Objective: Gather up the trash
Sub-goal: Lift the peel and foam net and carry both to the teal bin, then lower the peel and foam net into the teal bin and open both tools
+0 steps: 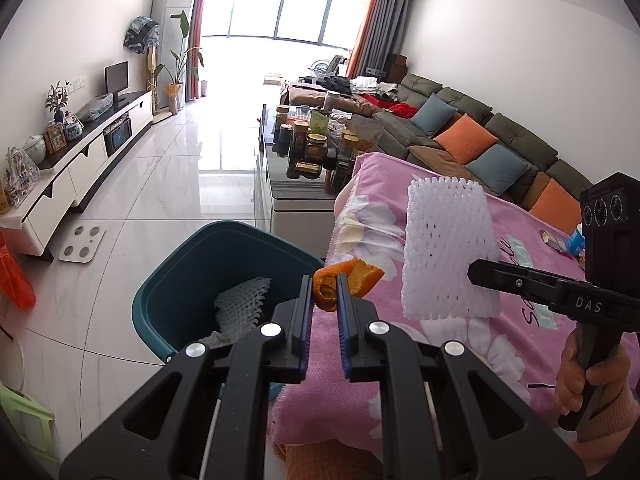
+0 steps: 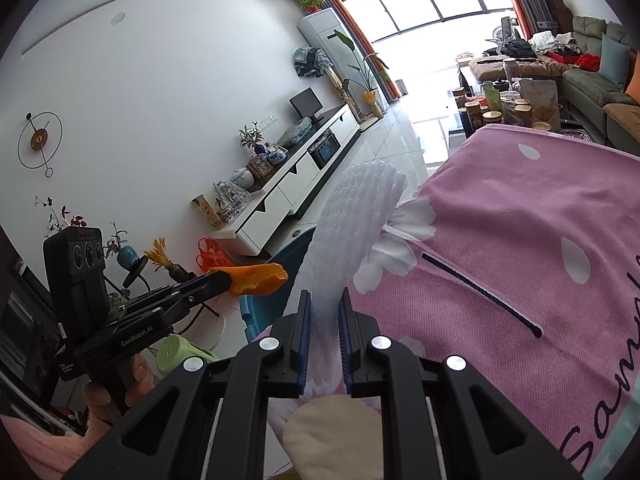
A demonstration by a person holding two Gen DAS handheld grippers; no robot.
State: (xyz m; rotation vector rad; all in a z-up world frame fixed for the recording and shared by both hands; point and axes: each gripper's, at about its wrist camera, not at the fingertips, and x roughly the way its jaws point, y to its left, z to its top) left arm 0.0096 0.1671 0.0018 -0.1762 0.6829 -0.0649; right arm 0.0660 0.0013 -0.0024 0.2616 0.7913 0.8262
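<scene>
The left gripper [image 1: 324, 286] pinches a curled orange peel [image 1: 347, 282] beside the teal plastic bin [image 1: 192, 276], while the right gripper [image 2: 324, 304] clamps a white foam mesh sleeve [image 2: 352, 216] above the pink flowered blanket [image 2: 520, 240].

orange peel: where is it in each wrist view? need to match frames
Left wrist view: the orange peel sits just below centre, pinched in the left tongs, beside the teal bin.
Right wrist view: the orange peel is left of centre, held out at the tip of the left tongs.
Shared landmark: the white foam net over the pink floral blanket.
</scene>
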